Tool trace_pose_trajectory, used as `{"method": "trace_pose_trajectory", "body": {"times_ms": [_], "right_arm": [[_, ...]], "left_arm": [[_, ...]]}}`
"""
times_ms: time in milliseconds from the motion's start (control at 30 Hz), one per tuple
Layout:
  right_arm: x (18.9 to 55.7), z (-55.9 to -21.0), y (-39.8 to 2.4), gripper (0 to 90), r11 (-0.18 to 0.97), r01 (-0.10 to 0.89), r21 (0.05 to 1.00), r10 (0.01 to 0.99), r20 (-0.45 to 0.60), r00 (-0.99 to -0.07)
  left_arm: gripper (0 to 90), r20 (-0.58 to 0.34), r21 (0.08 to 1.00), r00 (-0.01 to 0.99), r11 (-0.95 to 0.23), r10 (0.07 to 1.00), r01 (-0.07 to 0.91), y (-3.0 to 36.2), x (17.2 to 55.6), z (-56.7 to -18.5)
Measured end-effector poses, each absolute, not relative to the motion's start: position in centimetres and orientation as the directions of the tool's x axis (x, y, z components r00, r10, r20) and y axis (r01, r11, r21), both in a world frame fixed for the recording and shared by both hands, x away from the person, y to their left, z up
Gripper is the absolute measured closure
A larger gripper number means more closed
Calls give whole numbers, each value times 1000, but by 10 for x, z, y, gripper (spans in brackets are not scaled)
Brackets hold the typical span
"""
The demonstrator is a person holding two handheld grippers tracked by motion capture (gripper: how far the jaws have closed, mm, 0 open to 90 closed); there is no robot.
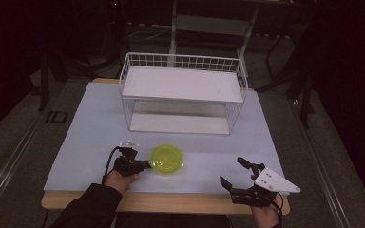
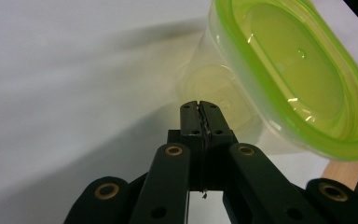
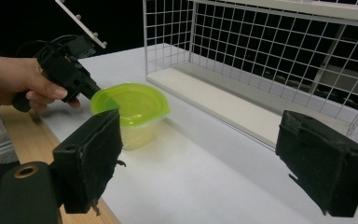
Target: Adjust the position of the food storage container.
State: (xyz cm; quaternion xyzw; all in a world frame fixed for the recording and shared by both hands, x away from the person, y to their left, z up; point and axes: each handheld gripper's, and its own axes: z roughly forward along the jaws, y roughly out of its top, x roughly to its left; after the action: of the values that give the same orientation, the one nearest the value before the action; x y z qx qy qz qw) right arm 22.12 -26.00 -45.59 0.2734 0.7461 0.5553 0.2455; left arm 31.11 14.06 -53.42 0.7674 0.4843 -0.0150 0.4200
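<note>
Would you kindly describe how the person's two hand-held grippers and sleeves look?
Both are black with two jointed jaws on brass-coloured pivots. The left hand-held gripper trails a black cable and sits below a dark sleeve. The right hand-held gripper has thick black block pads and carries a grey three-cornered plate dotted with small holes.

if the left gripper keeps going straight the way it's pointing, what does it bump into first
Most likely the green-lidded container. The left gripper has its jaws shut and points at its near side; the tips look right against the clear wall below the lid, though actual contact is hard to confirm.
</note>
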Motion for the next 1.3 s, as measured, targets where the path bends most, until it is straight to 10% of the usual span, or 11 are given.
{"method": "trace_pose_trajectory", "body": {"times_ms": [1300], "right_arm": [[222,-459,-259,139,245,181,953,695,-42,-718]], "left_arm": [[786,-327,716,655,-274,681,642,117,302,-507]]}}
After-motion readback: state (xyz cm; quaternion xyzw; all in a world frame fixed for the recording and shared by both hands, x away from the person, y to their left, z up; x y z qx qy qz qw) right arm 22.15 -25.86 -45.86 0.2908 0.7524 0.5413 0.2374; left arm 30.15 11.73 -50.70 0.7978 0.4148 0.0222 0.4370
